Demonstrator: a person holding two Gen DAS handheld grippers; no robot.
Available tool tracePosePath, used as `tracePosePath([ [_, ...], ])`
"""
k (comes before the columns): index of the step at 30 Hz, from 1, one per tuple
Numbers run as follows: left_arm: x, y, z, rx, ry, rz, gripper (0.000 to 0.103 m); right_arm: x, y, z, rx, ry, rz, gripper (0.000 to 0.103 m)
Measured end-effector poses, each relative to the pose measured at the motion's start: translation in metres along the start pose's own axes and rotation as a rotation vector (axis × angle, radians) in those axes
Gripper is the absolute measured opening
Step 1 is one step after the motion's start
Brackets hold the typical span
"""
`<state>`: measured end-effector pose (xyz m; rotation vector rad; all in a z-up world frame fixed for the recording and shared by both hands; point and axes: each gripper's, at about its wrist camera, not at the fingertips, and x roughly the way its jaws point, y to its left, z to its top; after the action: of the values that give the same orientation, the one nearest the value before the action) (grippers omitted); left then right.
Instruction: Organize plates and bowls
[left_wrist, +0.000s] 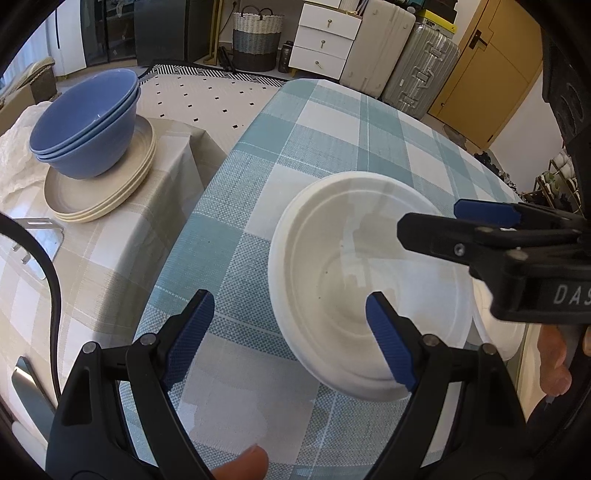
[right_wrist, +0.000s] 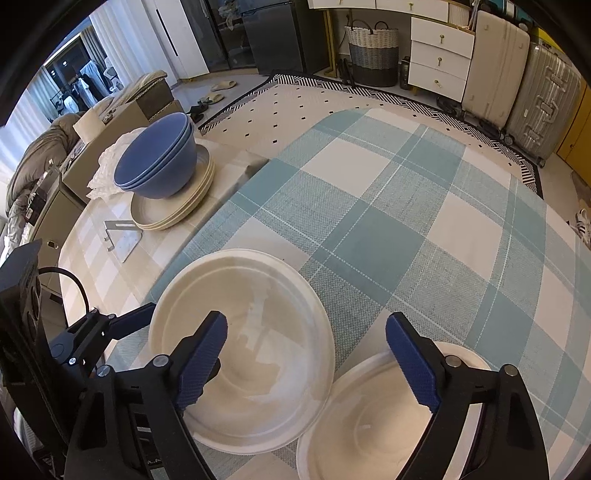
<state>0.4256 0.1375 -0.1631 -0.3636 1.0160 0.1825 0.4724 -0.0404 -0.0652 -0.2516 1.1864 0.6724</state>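
Two white plates lie on the blue-and-white checked tablecloth (right_wrist: 388, 206), both flat and face-up, hollow side to the ceiling; being round, neither has a long axis to speak of. The larger white plate (right_wrist: 243, 347) sits nearer the cloth's left edge; the second white plate (right_wrist: 373, 421) lies just beside it on its right, the rims meeting or very nearly so, and whether one overlaps the other cannot be told.

The left gripper (left_wrist: 291, 332) hangs over the near-left rim of the larger plate with its jaws spread wide; one blue pad is over bare cloth, the other over the plate's inner surface, and neither visibly presses on it; a fingertip (left_wrist: 243, 461) shows at the bottom edge of the left wrist view. The right gripper (right_wrist: 310, 354) points steeply down, jaws apart and clasping nothing; its left pad hovers over the larger plate's well, its right pad over the far rim of the second plate, so the seam between the two plates lies between the pads.

Well apart, on the beige checked cloth (left_wrist: 110, 258) to the left, a stack of blue bowls (left_wrist: 88, 122) stands upright, nested mouth-up on a pile of cream plates (left_wrist: 107, 184); a metal bracket (right_wrist: 122, 236) lies near that pile.
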Motion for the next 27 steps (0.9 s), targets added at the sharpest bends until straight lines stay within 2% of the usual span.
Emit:
tracePosePath([
  [4, 0.003, 0.0, 0.001, -0.001, 0.003, 0.001, 0.082, 0.004, 0.0, 0.001, -0.002, 0.008, 0.001, 0.083],
  [9, 0.007, 0.002, 0.002, -0.011, 0.005, 0.004, 0.072, 0.01, -0.001, 0.002, 0.0, 0.019, 0.001, 0.081],
  [12, 0.01, 0.001, 0.002, -0.008, 0.01, 0.005, 0.064, 0.014, 0.0, 0.002, -0.002, 0.03, 0.003, 0.072],
  [15, 0.01, 0.001, 0.002, -0.005, 0.007, 0.008, 0.062, 0.017, -0.001, 0.001, -0.001, 0.034, 0.009, 0.07],
  [16, 0.011, 0.0, 0.003, -0.003, 0.006, 0.009, 0.061, 0.018, -0.001, 0.001, 0.0, 0.035, 0.009, 0.067],
  [17, 0.011, 0.0, 0.003, -0.002, 0.006, 0.01, 0.058, 0.02, -0.001, 0.001, 0.0, 0.038, 0.007, 0.06],
  [23, 0.011, 0.001, 0.004, 0.0, 0.003, 0.029, 0.038, 0.024, -0.001, 0.0, 0.006, 0.046, 0.006, 0.043],
  [25, 0.011, 0.002, 0.004, -0.002, 0.004, 0.029, 0.028, 0.025, 0.0, -0.001, 0.007, 0.048, 0.007, 0.039],
  [27, 0.011, 0.001, 0.005, 0.003, 0.009, 0.023, 0.019, 0.026, 0.001, -0.001, 0.007, 0.051, 0.024, 0.039],
])
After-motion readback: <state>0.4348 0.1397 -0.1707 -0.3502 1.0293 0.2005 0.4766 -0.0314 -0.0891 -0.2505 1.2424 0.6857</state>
